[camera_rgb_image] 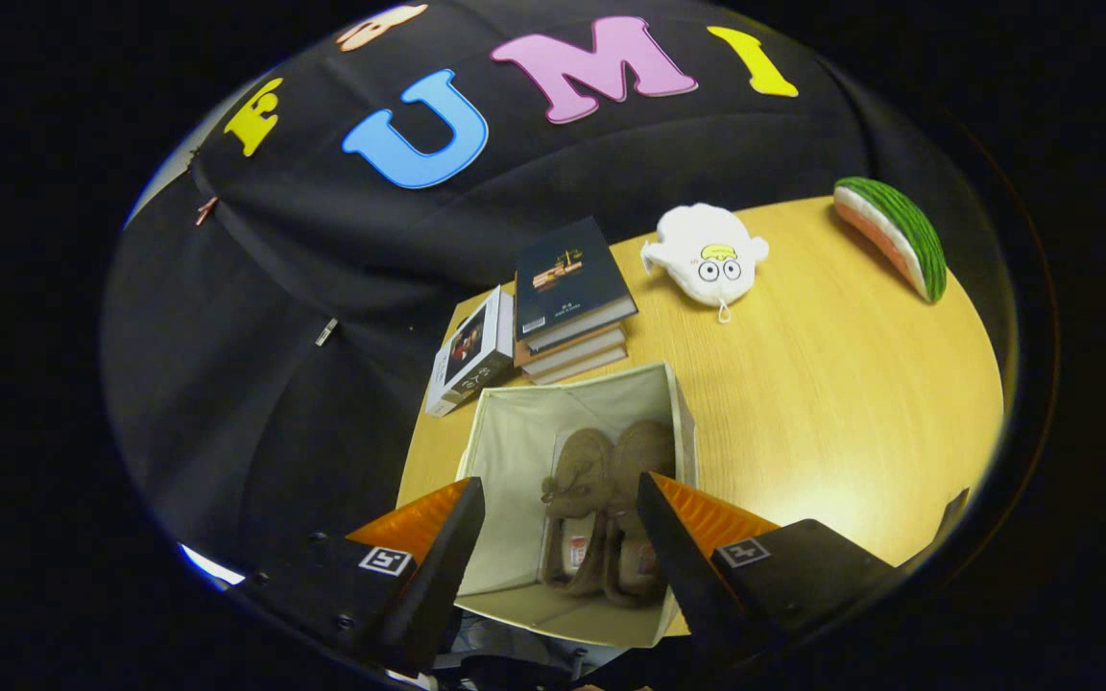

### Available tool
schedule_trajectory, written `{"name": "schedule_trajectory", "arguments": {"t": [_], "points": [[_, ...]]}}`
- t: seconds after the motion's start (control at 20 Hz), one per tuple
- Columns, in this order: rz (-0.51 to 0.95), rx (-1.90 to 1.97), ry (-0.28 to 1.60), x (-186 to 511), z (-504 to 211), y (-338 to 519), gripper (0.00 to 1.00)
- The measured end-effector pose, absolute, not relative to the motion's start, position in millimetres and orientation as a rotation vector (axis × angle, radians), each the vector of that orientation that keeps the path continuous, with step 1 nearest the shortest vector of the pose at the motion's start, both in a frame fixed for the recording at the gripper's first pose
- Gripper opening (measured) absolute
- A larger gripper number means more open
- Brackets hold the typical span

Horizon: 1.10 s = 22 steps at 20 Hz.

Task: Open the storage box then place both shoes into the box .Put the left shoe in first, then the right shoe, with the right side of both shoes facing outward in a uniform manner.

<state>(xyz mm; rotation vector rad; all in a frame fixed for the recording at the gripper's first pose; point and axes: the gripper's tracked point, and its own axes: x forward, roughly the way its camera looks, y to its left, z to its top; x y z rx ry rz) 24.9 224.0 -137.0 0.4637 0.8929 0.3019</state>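
Holding: nothing; gripper [561,537] fingers spread wide above the box
Box: open cream fabric storage box [683,422] on the wooden table [831,403]
Shoes: two brown fuzzy slippers [601,509] side by side inside, between the fingers
Beyond box: stacked books [572,297]

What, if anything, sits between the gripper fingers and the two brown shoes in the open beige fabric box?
Nothing visible. The gripper is open above the beige fabric storage box, and both brown fuzzy shoes lie side by side inside it, seen directly between the fingers with nothing over them.
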Motion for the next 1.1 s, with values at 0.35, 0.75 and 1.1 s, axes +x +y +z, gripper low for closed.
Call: {"name": "schedule_trajectory", "arguments": {"t": [0.35, 0.75, 1.1], "points": [[0.256, 0.417, 0.646, 45, -85, 152, 0.98], [0.132, 0.333, 0.416, 71, -49, 22, 0.98], [0.074, 0.098, 0.165, 73, -16, -76, 0.98]]}}
